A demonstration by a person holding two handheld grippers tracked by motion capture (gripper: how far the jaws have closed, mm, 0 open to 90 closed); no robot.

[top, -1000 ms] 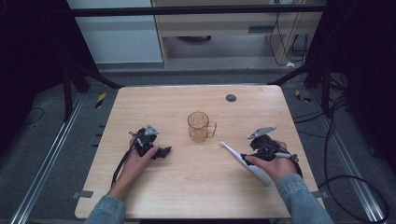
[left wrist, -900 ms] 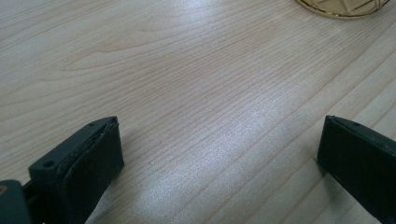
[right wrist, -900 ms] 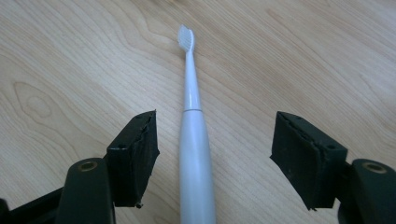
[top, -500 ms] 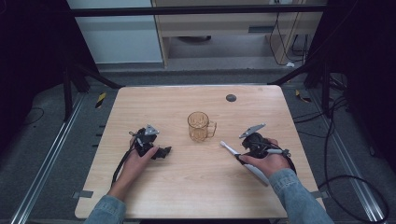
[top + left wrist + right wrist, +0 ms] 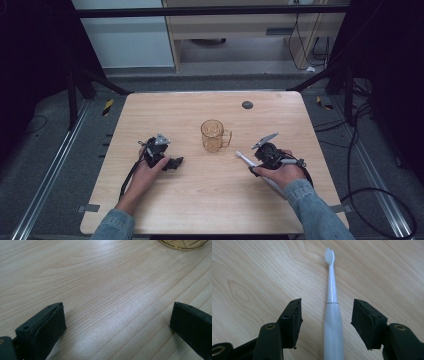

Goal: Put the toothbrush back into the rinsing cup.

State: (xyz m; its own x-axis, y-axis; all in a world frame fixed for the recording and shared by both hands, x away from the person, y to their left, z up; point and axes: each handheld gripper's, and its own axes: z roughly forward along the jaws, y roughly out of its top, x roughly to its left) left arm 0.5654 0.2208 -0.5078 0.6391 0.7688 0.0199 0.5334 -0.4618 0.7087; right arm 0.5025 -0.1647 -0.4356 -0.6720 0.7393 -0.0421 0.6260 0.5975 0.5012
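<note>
The wooden table [image 5: 210,200] carried little: an amber glass mug [image 5: 214,135] near its middle and a white electric toothbrush [image 5: 332,315] lying flat on the wood. In the high view the mug stood ahead of both grippers and between them, apart from each.

The right gripper [image 5: 325,322] sat directly over the toothbrush. Its jaws stood apart, one on each side of the handle, neither touching it in the right gripper view. The brush's long axis ran straight away from that gripper, along the line of its own jaws: the thick handle passed under and between them, the narrow neck went on ahead, and the bristled head lay farthest off. The jaws therefore faced across the handle, which is the relation a close would depend on; judged from this, a squeeze would catch the handle at its widest part.

The left gripper [image 5: 115,327] was the farther one, well off to the other side of the mug. Its jaws were wide apart over bare wood, with the mug's base just showing ahead and to its right.
</note>
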